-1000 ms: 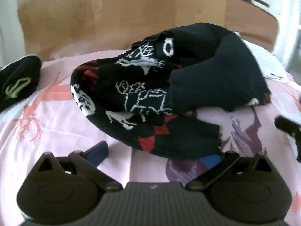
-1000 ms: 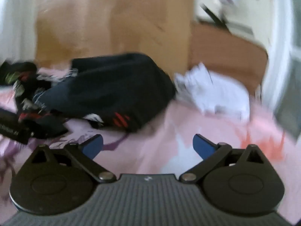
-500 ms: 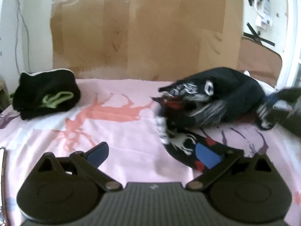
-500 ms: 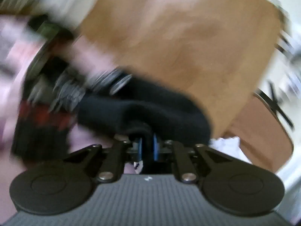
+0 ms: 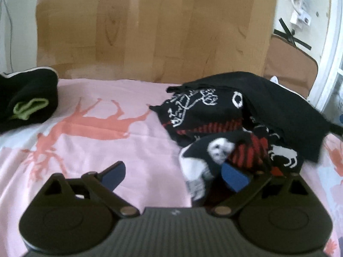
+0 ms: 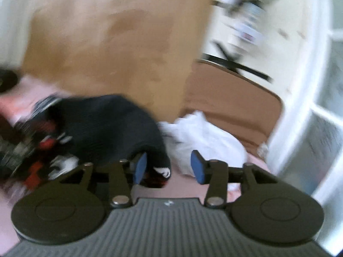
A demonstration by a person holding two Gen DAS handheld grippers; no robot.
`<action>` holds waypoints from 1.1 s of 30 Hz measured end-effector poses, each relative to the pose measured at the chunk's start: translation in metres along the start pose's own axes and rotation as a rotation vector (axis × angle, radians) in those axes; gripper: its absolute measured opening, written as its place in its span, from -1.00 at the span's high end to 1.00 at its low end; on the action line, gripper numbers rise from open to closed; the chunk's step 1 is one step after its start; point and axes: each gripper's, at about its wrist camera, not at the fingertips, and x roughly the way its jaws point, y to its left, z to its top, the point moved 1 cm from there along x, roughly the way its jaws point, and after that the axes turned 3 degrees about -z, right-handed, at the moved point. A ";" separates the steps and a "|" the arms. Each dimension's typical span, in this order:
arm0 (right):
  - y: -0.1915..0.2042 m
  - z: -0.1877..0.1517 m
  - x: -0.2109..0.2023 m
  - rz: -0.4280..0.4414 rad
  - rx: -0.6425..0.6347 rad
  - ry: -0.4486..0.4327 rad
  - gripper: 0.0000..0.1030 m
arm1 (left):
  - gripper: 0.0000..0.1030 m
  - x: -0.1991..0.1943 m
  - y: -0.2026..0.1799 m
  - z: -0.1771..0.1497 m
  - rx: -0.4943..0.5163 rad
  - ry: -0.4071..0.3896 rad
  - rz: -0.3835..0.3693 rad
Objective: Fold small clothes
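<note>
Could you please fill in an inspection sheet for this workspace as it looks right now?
Surface: pink sheet with coral deer print, bare in the middle.
Job's things: black patterned garment crumpled at the right; folded black garment with a green edge at far left.
Clutter: white crumpled item behind the dark pile.
Grippers: left gripper open, nothing between the pads; right gripper jaws just opening, a black corner between them, not pressed.
Cables: white cable and plug on the wall.
Surroundings: cardboard panel, brown headboard, black tape crosses.
</note>
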 end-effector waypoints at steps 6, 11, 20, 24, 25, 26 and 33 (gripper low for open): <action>0.039 0.008 0.017 0.056 -0.118 0.024 -0.46 | 0.04 0.006 0.000 -0.001 0.013 0.063 -0.031; 0.052 0.042 0.046 0.181 -0.065 0.011 -0.44 | 0.87 -0.004 0.023 0.005 -0.083 0.077 -0.063; -0.011 0.092 0.069 0.055 0.241 -0.054 0.85 | 0.88 -0.105 0.099 0.056 -0.205 -0.191 0.083; -0.086 0.113 0.006 -0.044 0.480 -0.198 0.85 | 0.88 -0.152 0.118 0.077 -0.236 -0.333 0.127; -0.099 0.110 -0.011 -0.069 0.509 -0.218 0.85 | 0.88 -0.161 0.122 0.078 -0.246 -0.365 0.140; -0.112 0.103 -0.028 -0.094 0.531 -0.230 0.86 | 0.88 -0.167 0.127 0.079 -0.260 -0.391 0.147; -0.143 0.033 -0.093 -0.117 0.599 -0.066 0.68 | 0.88 -0.168 0.152 0.042 -0.357 -0.347 0.126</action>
